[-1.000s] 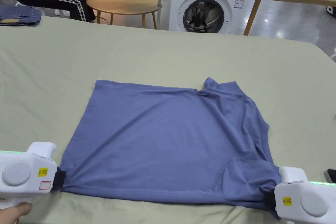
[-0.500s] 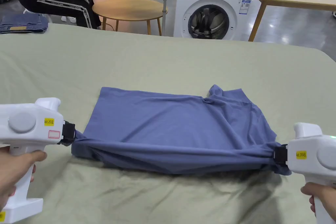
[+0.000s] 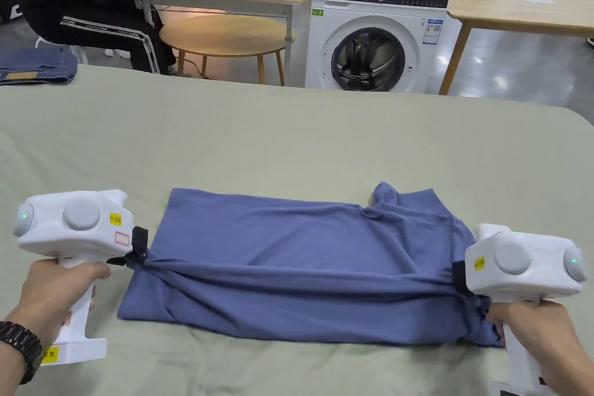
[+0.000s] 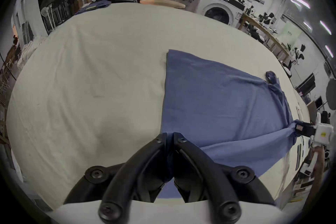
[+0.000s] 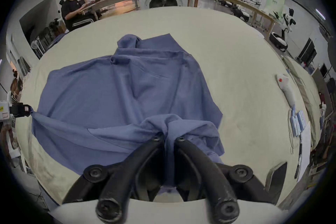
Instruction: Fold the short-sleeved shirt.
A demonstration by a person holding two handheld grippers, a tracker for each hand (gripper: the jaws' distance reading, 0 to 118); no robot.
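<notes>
The blue shirt (image 3: 307,252) lies mid-surface, its near edge lifted and stretched taut between the left gripper (image 3: 141,247) and right gripper (image 3: 458,278), each with fingers clenched on a bunched corner. If one side travels ahead of the other, the fold would probably land skewed; a loose pinch could drop a corner. The surface (image 3: 290,124) wears a pale green cover. Beyond its far edge stand a washer (image 3: 377,26), wooden tables, and a seated person (image 3: 75,3).
</notes>
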